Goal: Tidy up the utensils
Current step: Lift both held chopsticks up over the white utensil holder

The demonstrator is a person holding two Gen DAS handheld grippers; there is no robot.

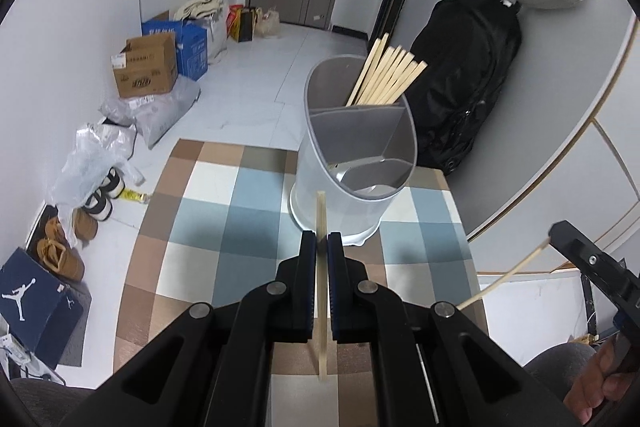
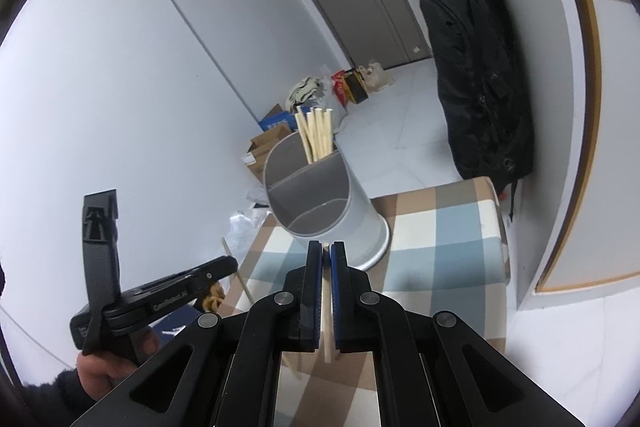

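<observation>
Left claw (image 1: 321, 247) nearly closed on one wooden chopstick (image 1: 321, 267), gripped mid-length, upright, above the checkered tabletop (image 1: 224, 211). Right claw (image 2: 326, 253) likewise pinches its own chopstick (image 2: 327, 323). Both sit just short of the gray divided holder (image 1: 352, 163), whose far compartment already has a chopstick bundle (image 1: 386, 75). We judge the sticks light, stiff and smooth, so they could pivot in the pads; a mid-length hold seems right. Holder's near compartment contents are hard to make out, and the sticks' lower ends are hidden by claw bodies.
</observation>
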